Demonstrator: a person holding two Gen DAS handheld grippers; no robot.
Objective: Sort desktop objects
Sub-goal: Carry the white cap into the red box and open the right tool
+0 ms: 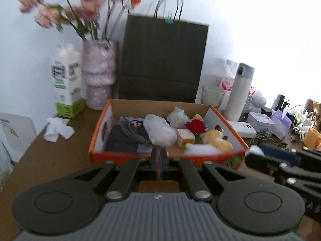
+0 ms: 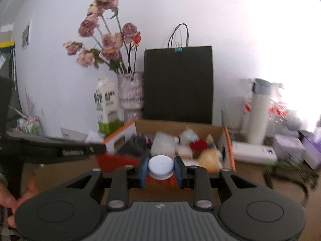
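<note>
Filling the centre of both views, the brown wooden desk [image 1: 60, 156] carries a tall black paper bag [image 1: 162, 60] with thin loop handles and a teal binder clip, standing upright against the white wall. Just in front of the bag sits the open orange-and-white cardboard box [image 1: 226, 128], which holds a dark folded cloth [image 1: 120, 142] at lower left, a white plastic bag bundle [image 1: 160, 130] in the middle, a red fabric flower [image 1: 195, 125] and a yellow-and-white plush toy [image 1: 216, 140] at right. To the left of the bag stands a pink textured vase [image 1: 99, 74] of dusty-pink flowers, and beside it a white-and-green milk carton [image 1: 67, 84]. A white cylindrical thermos with a grey lid [image 1: 239, 92] stands upright to the right of the box, and a white power bank [image 1: 243, 129] lies just below it.

In the left wrist view, the left gripper [image 1: 160, 160] has its jaws pressed together with nothing between them, low in the frame over the box's near wall. In the right wrist view, the right gripper [image 2: 160, 167] holds a small round white ribbed bottle cap [image 2: 160, 165] between its 2 blue pads [image 2: 143, 169], at lower centre, in front of the box.
</note>
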